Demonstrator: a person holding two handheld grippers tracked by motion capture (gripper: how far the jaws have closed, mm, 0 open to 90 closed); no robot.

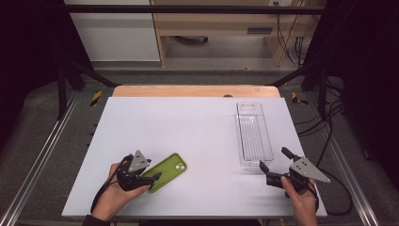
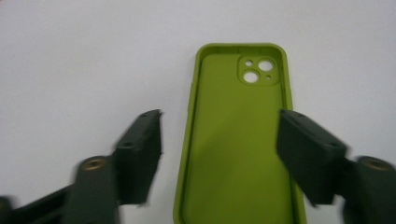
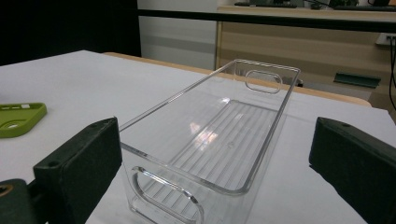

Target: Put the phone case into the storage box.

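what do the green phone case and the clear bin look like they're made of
Phone case: probably silicone or soft rubbery plastic. Its green surface is matte, with no sharp glare, and its rim and camera cutouts are rounded and moulded.

Bin: most likely hard clear plastic such as acrylic, though glass cannot be ruled out. It is see-through and glossy, with bright reflections, thin walls, a ribbed floor and moulded handle slots.

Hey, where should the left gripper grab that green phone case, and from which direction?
Grip the green phone case across its two long side walls near the end away from the camera cutout, coming down from above. It lies flat, open side up, and the left gripper already straddles that narrow width with open fingers, so probably only closing remains.
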